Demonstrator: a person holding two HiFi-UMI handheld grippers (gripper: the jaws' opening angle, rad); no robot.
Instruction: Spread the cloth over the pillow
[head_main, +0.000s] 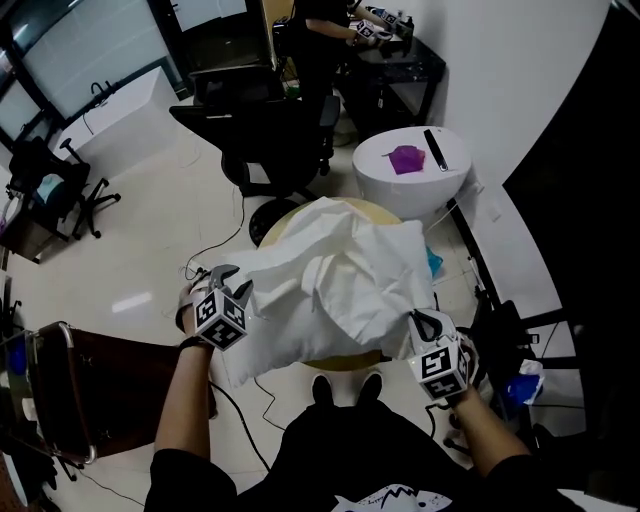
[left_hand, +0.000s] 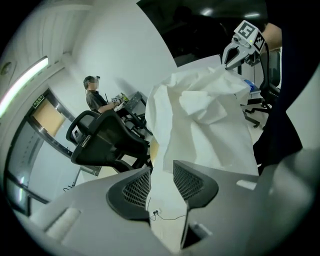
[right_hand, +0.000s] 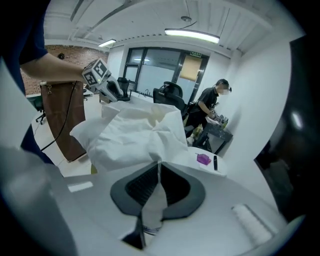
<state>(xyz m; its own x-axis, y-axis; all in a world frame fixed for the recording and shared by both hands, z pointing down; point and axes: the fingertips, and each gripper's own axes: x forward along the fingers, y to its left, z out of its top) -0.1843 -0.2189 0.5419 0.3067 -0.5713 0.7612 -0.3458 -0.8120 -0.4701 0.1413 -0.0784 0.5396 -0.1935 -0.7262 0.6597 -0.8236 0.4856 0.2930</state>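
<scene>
**Cloth pinched on the right, loose on the left**

The white cloth (head_main: 335, 275) is the largest thing in play. It lies crumpled and folded over the round beige worktop (head_main: 284, 222), spanning from the left gripper (head_main: 232, 283) to the right gripper (head_main: 424, 322). Under its near-left part sits a smoother white bulk, apparently the pillow (head_main: 262, 352), just beside the left fingers (left_hand: 135, 187). Where the cloth ends and the pillow begins cannot be told for sure.

Beyond the cloth, well away from both pairs of fingers, stands a black office chair (head_main: 262, 140). A brown cabinet (head_main: 105, 385) stands out to the side of the left fingers. Farther out past the right fingers (right_hand: 142, 182) is a smaller white round worktop (head_main: 400, 185), and a person (head_main: 318, 40) stands at a dark desk beyond it.

The right fingers stand narrow, closed on a corner of the cloth. A strip of it runs down between the 2 pads, and the rest spreads away past the tips. The left fingers stand apart with a clear gap between them. The cloth hangs just beyond their tips, with neither pad pressing on it.

The wearer's 2 dark shoes (head_main: 345, 388) show on the floor, nearer than both pairs of fingers. On the smaller white round worktop lie a purple thing (head_main: 406, 158) and, just beside it, a black stick (head_main: 436, 149). Through the left fingers' gap, floor and a thin cable (left_hand: 167, 216) show.
</scene>
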